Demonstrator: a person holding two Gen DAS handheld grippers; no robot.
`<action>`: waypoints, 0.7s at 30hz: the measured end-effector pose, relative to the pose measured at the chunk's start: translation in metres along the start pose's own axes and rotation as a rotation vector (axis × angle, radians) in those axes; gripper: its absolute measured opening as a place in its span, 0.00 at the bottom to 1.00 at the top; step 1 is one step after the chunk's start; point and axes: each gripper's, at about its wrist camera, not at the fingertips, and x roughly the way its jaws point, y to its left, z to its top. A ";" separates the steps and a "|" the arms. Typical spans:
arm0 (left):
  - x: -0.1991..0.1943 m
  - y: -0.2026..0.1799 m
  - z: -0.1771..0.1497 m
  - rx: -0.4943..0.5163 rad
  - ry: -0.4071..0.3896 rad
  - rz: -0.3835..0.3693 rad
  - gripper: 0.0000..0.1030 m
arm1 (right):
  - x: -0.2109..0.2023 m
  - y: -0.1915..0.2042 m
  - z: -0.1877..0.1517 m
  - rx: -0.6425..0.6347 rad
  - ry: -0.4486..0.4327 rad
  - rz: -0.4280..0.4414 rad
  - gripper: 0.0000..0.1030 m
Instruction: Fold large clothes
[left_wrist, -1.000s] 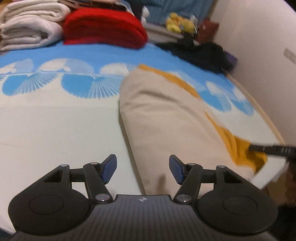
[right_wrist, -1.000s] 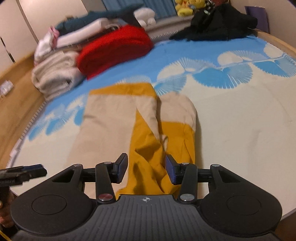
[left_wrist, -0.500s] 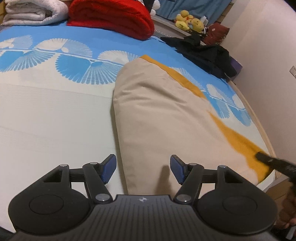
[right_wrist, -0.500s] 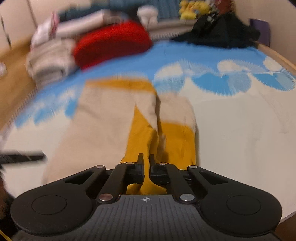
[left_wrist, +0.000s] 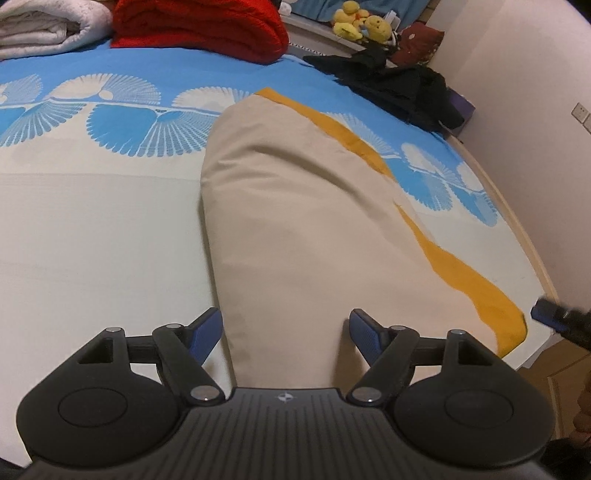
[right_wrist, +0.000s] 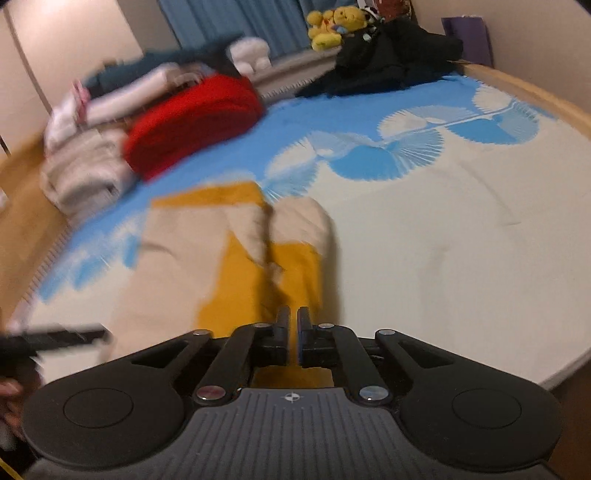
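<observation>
L wrist view: the left gripper (left_wrist: 286, 326) hovers low over the near end of a beige-and-mustard garment (left_wrist: 295, 229), fingers spread wide apart w/ nothing between them; blue pads (left_wrist: 207, 330) sit either side of the cloth's near edge, the left pad over bare sheet just beside the fold, the right over beige fabric. The garment lies lengthwise on the bed (left_wrist: 92, 240), running away from the camera toward a blue fan-print band, w/ a mustard strip along its right side down to the near-right corner. At far right, the tip of the right gripper (left_wrist: 554, 319) pokes in just beside that mustard corner. Beyond: a red blanket (left_wrist: 199, 26), a white folded quilt (left_wrist: 48, 26), black clothes (left_wrist: 399, 85) and yellow plush toys (left_wrist: 360, 26) near the wall. R wrist view (motion-blurred): the right gripper (right_wrist: 292, 332) points along the bed, fingers drawn together w/ only a narrow slit, mustard cloth showing in and below that slit; whether fabric is actually pinched, cannot tell. The garment (right_wrist: 236, 258) stretches ahead, beige at left, mustard panels in the centre. At lower left the left gripper (right_wrist: 59, 338) enters as a dark blurred bar near the garment's beige edge. Red blanket (right_wrist: 195, 122) and black clothes (right_wrist: 391, 59) sit at the far end.
</observation>
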 end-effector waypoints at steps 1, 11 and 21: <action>0.000 0.000 0.000 0.003 0.000 0.004 0.78 | 0.004 0.003 0.001 0.010 -0.003 0.011 0.49; -0.008 0.011 0.001 -0.035 -0.005 0.030 0.78 | 0.056 0.037 0.007 -0.016 0.080 -0.053 0.01; -0.006 -0.007 0.001 0.029 0.005 -0.032 0.78 | 0.006 0.001 -0.010 -0.069 0.114 -0.117 0.00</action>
